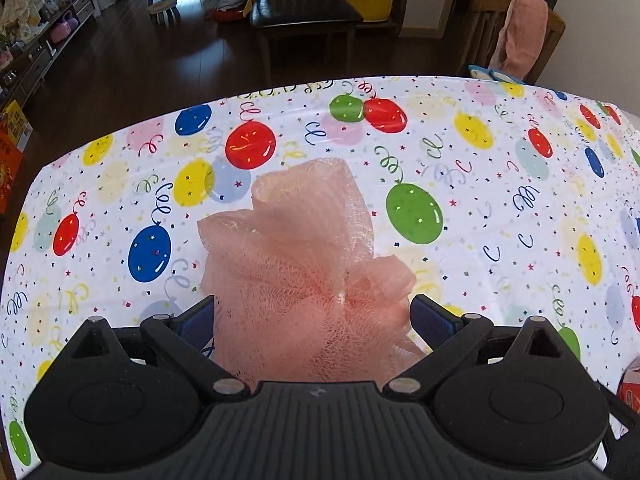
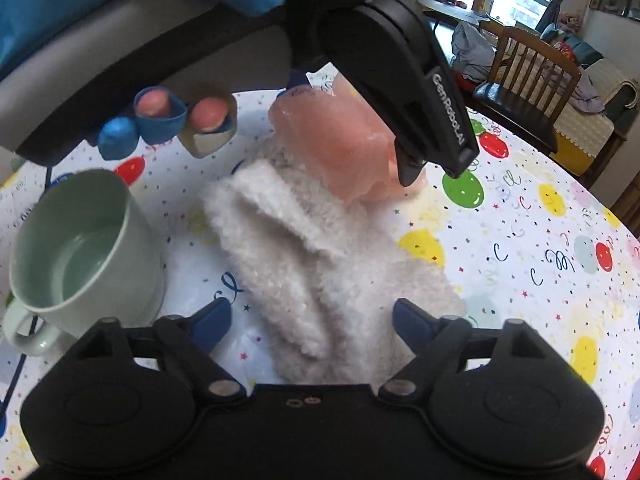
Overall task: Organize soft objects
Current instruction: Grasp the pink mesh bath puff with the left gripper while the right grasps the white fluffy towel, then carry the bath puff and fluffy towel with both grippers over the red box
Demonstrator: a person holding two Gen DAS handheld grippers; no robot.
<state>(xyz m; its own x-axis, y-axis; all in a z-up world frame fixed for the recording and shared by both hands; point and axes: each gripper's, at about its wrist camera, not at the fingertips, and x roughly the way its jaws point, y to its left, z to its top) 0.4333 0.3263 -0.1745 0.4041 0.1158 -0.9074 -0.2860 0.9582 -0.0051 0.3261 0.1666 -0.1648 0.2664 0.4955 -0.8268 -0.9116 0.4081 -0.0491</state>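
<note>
while the left wrist view shows only the pink mesh (image 1: 304, 264) against the balloon-print tablecloth (image 1: 500, 208), with a dark chair (image 1: 304, 12) beyond the cloth's far edge, the right wrist view adds what lies around it: a white fleece (image 2: 320, 264) spread on the cloth, a pale green mug (image 2: 80, 252) just left of the fleece, and the person's gloved fingers (image 2: 160, 112) behind the mug. the left gripper (image 1: 312, 316) has its blue pads on either side of the mesh, and the bunched netting fills the gap between them, so it is closed on the mesh. from the right view that mesh (image 2: 340, 148) is at the fleece's far end, over it; contact cannot be told. the right gripper (image 2: 312, 320) stands wide, its pads flanking the fleece's near end without pinching it.
</note>
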